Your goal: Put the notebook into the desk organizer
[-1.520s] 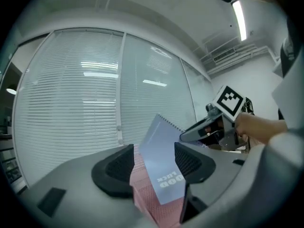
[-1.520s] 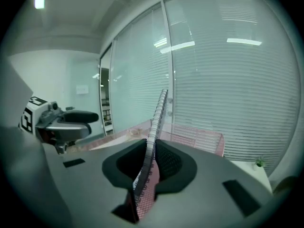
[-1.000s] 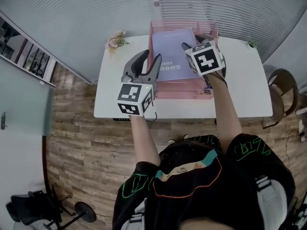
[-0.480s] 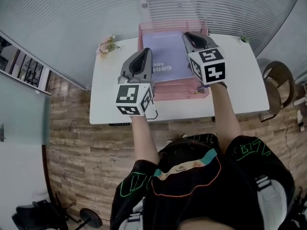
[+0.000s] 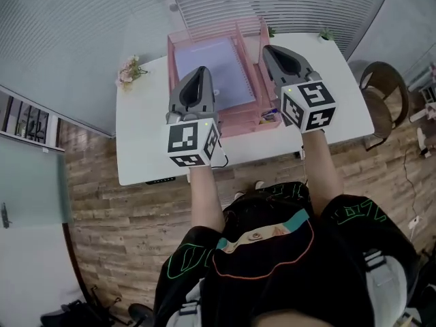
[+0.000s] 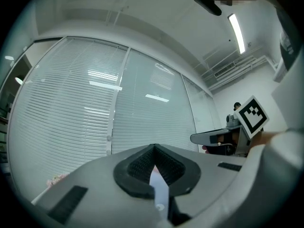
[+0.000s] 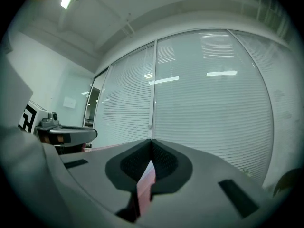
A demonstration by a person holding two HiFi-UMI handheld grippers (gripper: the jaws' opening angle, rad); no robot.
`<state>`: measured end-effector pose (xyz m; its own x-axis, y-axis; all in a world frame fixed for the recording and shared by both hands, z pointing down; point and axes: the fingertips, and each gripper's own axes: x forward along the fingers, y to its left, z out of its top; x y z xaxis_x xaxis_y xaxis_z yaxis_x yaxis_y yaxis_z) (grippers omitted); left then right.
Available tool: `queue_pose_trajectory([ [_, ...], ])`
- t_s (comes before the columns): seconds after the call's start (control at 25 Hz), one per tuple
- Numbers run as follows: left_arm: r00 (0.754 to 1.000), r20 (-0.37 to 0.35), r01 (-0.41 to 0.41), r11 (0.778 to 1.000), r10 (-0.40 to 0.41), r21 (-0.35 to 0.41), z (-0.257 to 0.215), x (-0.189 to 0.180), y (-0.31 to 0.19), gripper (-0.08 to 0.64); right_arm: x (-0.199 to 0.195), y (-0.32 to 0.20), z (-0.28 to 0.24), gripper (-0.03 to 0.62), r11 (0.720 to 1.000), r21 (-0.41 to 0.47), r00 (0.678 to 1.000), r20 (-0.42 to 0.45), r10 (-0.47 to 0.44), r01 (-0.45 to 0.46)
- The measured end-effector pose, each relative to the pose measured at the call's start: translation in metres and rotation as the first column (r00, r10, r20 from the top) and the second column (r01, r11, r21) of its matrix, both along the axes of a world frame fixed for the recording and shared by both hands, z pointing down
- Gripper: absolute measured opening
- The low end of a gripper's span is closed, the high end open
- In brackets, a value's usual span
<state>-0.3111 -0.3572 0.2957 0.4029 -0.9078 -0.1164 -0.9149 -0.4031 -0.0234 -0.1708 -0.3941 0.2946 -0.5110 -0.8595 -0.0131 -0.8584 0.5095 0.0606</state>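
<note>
A lavender notebook [image 5: 204, 73] lies flat in the left tray of the pink desk organizer [image 5: 248, 118] on the white desk [image 5: 143, 148] in the head view. My left gripper [image 5: 197, 73] is raised above the desk over the notebook's near right part, jaws shut and empty. My right gripper [image 5: 271, 50] hovers over the organizer's right side, jaws shut with nothing in them. In the left gripper view the jaws [image 6: 153, 148] meet at the tip and point at the blinds. The right gripper view shows its jaws [image 7: 151, 142] pressed together the same way.
A small bunch of pale flowers [image 5: 127, 69] sits at the desk's far left corner. Small green plants [image 5: 327, 35] stand at the far right corner. A chair [image 5: 381, 90] stands right of the desk. Window blinds [image 5: 272, 2] run behind the desk; wooden floor [image 5: 122, 230] lies in front.
Both grippers have closed from open and lifted back from the organizer toward me. The notebook stays flat in the tray, no longer touched by the right gripper.
</note>
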Motion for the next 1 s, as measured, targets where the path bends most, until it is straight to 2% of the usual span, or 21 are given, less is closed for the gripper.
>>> queue_pose_trajectory([
  [0.24,0.999,-0.013,0.051,0.998,-0.052,-0.046,0.019,0.010,0.008,-0.006,0.020,0.011,0.026,0.002,0.998,-0.052,0.999,-0.019,0.026,-0.027],
  [0.64,0.993,-0.009,0.117,0.986,-0.119,-0.115,0.046,-0.001,0.020,-0.006,0.016,0.025,0.044,0.002,0.996,-0.087,1.000,-0.017,-0.005,0.004],
  [1.0,0.989,-0.018,0.144,0.980,-0.148,-0.135,0.059,-0.008,0.024,-0.006,0.012,0.029,0.052,0.002,0.995,-0.095,0.999,-0.024,-0.024,0.022],
])
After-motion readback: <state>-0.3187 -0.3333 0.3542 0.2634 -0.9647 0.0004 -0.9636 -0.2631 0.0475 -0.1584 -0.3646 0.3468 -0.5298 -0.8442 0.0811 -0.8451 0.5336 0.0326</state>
